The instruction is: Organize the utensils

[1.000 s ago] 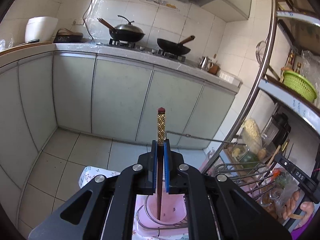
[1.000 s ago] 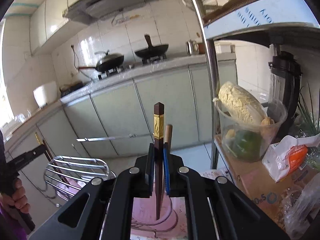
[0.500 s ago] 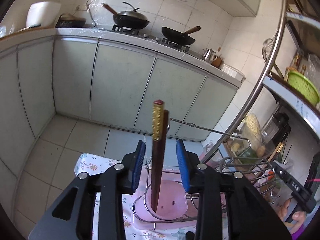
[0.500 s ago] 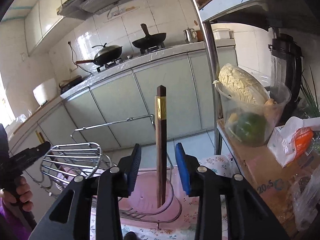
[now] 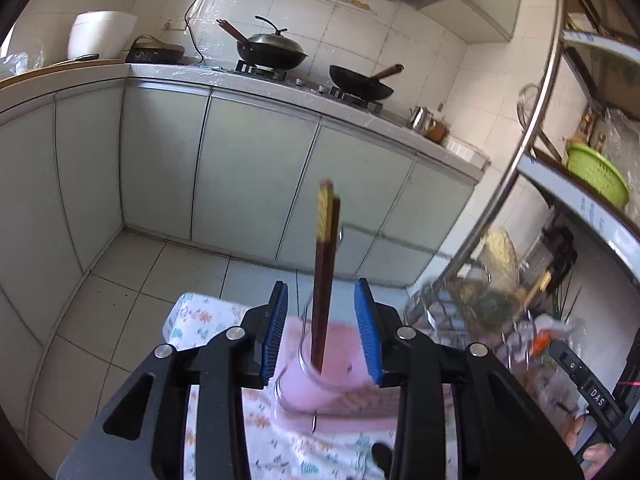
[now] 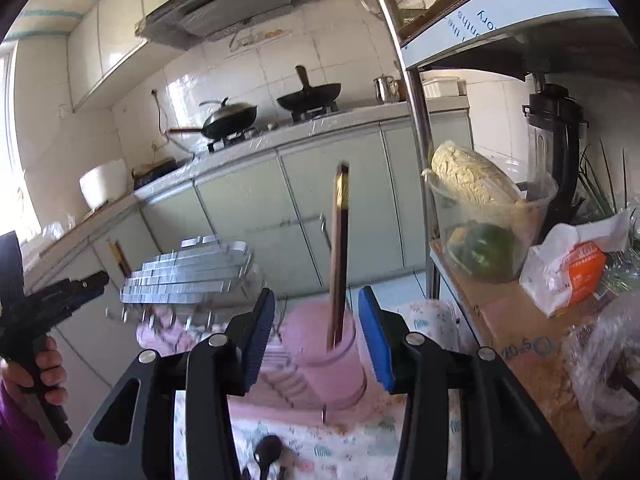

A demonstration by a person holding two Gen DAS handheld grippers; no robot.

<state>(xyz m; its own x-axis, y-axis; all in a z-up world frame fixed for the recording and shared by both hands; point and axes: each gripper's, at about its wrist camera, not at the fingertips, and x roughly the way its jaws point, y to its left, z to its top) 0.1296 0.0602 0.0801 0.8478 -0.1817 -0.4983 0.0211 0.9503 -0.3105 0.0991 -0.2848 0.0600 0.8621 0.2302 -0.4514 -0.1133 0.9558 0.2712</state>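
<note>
Dark brown chopsticks (image 5: 325, 276) with gold bands near the top stand upright in a pink utensil cup (image 5: 320, 380) held in a wire rack. My left gripper (image 5: 322, 336) is open, its blue pads apart on either side of the chopsticks, not touching them. In the right wrist view the same chopsticks (image 6: 338, 264) stand in the pink cup (image 6: 332, 364). My right gripper (image 6: 318, 340) is open too, its pads wide of the cup. The other gripper's body (image 6: 44, 300) shows at far left in a hand.
A metal dish rack (image 6: 188, 272) stands left of the cup on a floral cloth (image 5: 200, 320). A dark spoon (image 6: 268, 452) lies on the cloth near me. A shelf unit with a tub of vegetables (image 6: 484, 232) and a blender (image 6: 554, 140) is to the right. Kitchen counters lie beyond.
Both grippers were shut on a chopstick one second ago. They opened and let the chopsticks stand in the pink cup, then drew back a little.
</note>
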